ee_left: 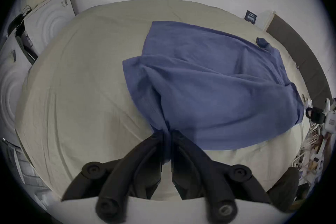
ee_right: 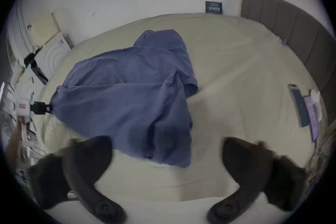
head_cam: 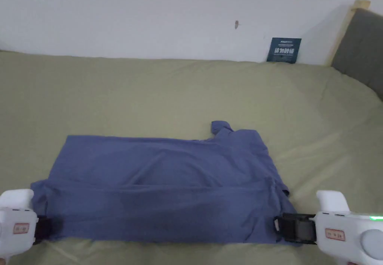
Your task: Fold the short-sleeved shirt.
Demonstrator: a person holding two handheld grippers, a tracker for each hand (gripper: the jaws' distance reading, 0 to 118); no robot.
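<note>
The blue shirt (head_cam: 161, 187) is spread on the bed (head_cam: 187, 90), partly folded lengthwise. Its left corner is pinched in the clenched left claw (ee_left: 167, 138). The right claw (ee_right: 167, 151) is held wide apart at the shirt's other end. A dark card (head_cam: 284, 50) is leaned against the wall beyond.

Shirt (head_cam: 161, 187): blue, short-sleeved, partly folded lengthwise.
Pose: flat, lying sideways, near edge doubled over.
Place: on the green bed (head_cam: 149, 90).
Collar: seemingly bunched at far right.
</note>
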